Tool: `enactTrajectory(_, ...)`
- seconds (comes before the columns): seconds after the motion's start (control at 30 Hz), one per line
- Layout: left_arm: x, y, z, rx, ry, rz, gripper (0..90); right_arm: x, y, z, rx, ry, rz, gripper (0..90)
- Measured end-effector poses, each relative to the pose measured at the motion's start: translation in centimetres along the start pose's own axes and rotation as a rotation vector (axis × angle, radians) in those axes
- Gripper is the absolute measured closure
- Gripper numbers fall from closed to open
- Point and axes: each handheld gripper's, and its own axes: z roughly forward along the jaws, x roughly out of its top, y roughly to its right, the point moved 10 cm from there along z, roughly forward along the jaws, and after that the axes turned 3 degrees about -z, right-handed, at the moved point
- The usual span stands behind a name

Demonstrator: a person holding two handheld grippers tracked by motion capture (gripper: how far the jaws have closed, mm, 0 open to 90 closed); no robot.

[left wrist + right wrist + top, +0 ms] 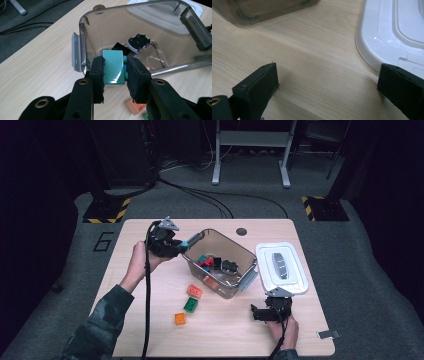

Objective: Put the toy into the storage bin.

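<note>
My left gripper (115,71) is shut on a teal brick (113,66), held above the table just outside the near rim of a clear plastic bin (130,30). In the high view the left gripper (186,245) hovers at the bin's (220,262) left rim with the teal brick (184,245) at its tips. Inside the bin lie a black brick (120,47), a black-and-white piece (139,42) and several coloured bricks (206,262). My right gripper (327,82) stands open low over bare table, beside the white lid (397,32); it is seen at the front right (270,312).
Three loose bricks lie on the table left of the bin: an orange one (194,291), a green one (190,304) and a smaller orange one (180,318). The white lid (281,268) rests right of the bin. A round grommet hole (241,231) sits near the far edge.
</note>
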Motion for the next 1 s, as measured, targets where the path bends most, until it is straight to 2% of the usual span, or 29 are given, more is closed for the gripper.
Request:
enactTrajectory(0.27,1.4,0.1,2.0,-0.004,-0.031,-0.013,68.0,0.0,0.0,0.0,-0.001,0.001,0.0,2.3)
enactTrajectory(0.33,1.4,0.0,2.8,-0.003,-0.056,-0.011,68.0,0.0,0.0,0.0,-0.003,-0.001,0.006,2.5)
enactTrajectory(0.63,0.4,0.6,5.5,-0.032,-0.14,-0.023,67.9,0.0,0.0,0.0,-0.003,-0.001,0.005,2.5)
enactTrajectory(0.8,-0.2,0.9,6.2,-0.046,-0.171,-0.032,67.8,0.0,0.0,0.0,-0.003,-0.001,0.006,2.5)
enactTrajectory(0.9,-0.7,1.0,6.3,-0.062,-0.21,-0.031,67.8,0.0,0.0,0.0,-0.004,-0.001,0.007,2.7)
enactTrajectory(1.0,-0.8,0.9,6.3,-0.058,-0.216,-0.046,67.6,0.0,0.1,0.0,-0.006,0.0,0.007,2.8)
